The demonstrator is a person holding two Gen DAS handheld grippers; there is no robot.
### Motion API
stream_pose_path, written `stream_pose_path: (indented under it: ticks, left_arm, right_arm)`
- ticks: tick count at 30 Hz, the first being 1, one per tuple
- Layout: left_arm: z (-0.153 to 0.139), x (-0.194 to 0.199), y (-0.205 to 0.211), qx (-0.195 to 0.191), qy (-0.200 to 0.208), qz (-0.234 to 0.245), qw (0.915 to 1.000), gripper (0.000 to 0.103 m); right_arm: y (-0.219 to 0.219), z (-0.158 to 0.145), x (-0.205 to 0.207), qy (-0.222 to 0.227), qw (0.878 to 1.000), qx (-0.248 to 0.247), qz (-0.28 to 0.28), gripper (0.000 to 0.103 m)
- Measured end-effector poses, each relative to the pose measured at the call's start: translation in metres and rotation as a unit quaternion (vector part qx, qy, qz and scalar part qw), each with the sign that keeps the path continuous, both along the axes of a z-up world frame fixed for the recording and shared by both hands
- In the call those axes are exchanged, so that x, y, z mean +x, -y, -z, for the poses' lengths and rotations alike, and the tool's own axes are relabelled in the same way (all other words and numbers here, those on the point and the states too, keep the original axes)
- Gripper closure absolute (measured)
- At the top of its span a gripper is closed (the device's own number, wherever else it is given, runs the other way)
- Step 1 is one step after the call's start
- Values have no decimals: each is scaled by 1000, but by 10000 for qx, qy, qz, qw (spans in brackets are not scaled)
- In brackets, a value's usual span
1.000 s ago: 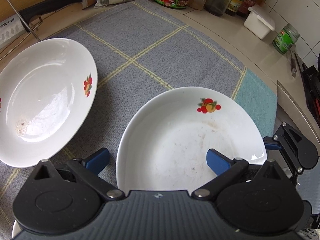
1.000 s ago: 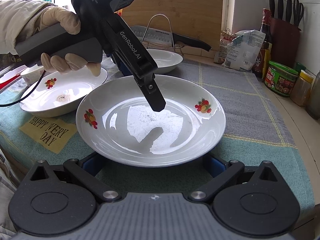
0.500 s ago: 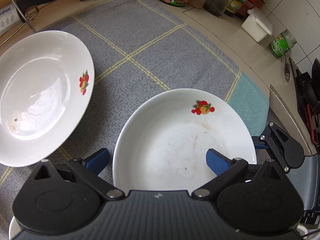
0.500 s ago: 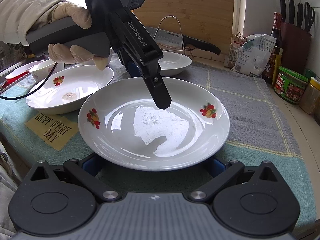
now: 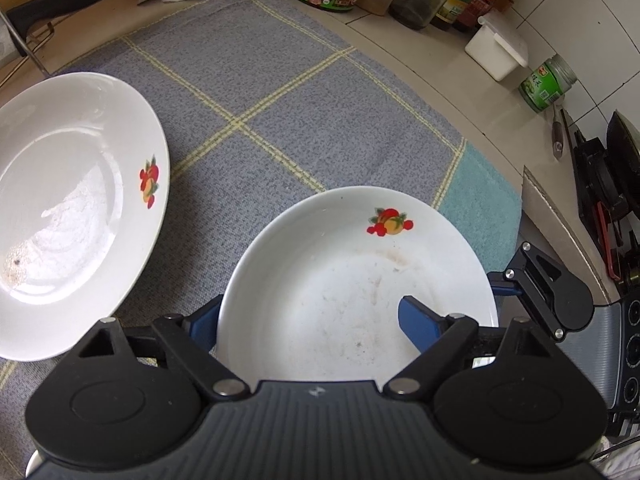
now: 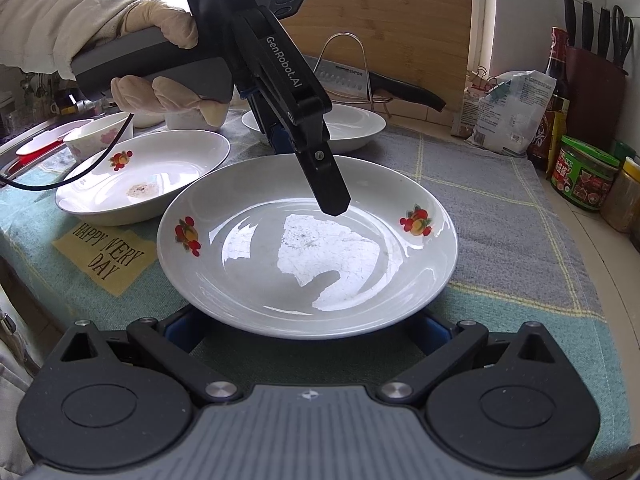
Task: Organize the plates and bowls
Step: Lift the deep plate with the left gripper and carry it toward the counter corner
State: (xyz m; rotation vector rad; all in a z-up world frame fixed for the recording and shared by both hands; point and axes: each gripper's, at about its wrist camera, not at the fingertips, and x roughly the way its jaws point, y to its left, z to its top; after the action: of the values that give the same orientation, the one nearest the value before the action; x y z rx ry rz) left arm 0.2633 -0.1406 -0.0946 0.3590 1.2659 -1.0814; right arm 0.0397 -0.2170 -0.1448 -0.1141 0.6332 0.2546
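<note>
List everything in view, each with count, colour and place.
plates: three, white with fruit prints, on the cloth
small bowl: one, white with pink pattern, far left
cloth: one, grey check with teal border, on the counter
cutting board: one, wooden, upright at the back
knife: one, black handle, on a wire rack
jars and bottles: several, right edge
gloved hand: one, pale, holding the left gripper
left gripper: black, jaws closing, nearest plate's rim between them
right gripper: black, jaws open, at that plate's front edge
</note>
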Motion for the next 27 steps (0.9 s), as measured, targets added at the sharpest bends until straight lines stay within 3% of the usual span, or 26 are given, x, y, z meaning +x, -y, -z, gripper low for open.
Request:
stream_pose_path:
  ticks: [12, 27]
  left_arm:
    - [-1, -6, 2, 52, 191, 191, 9996, 14]
    - [-18, -2, 10, -220, 288, 89, 9993, 14]
  right_arm:
    - [-4, -4, 5, -171, 9998, -142, 13, 0]
    - [7, -18, 9, -194, 9992, -342, 33, 0]
